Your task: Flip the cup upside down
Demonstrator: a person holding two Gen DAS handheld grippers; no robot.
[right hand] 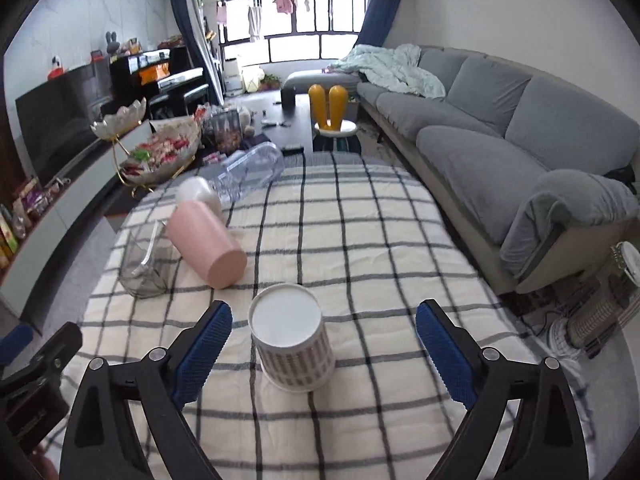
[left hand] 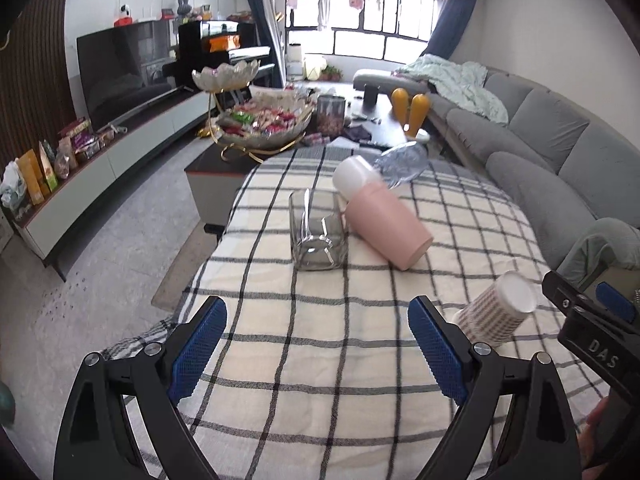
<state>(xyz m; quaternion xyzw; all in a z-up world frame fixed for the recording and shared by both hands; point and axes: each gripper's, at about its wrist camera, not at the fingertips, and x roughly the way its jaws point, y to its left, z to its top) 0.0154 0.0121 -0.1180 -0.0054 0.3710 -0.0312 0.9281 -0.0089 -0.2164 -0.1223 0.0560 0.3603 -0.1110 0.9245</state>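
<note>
A paper cup with a brown check pattern (right hand: 292,344) stands upside down on the checked tablecloth (right hand: 380,248), its white base facing up. It sits between the open fingers of my right gripper (right hand: 324,336), not touched by either pad. The same cup (left hand: 496,312) shows at the right of the left wrist view. My left gripper (left hand: 318,336) is open and empty over bare cloth, to the left of the cup. The right gripper's body (left hand: 592,328) shows at the right edge there.
A pink and white flask (left hand: 380,216) lies on its side mid-table against a clear glass tumbler (left hand: 318,232), with a clear plastic bottle (left hand: 400,162) lying behind. A snack bowl stand (left hand: 264,120) stands beyond the table's far edge. A grey sofa (right hand: 500,136) runs along the right.
</note>
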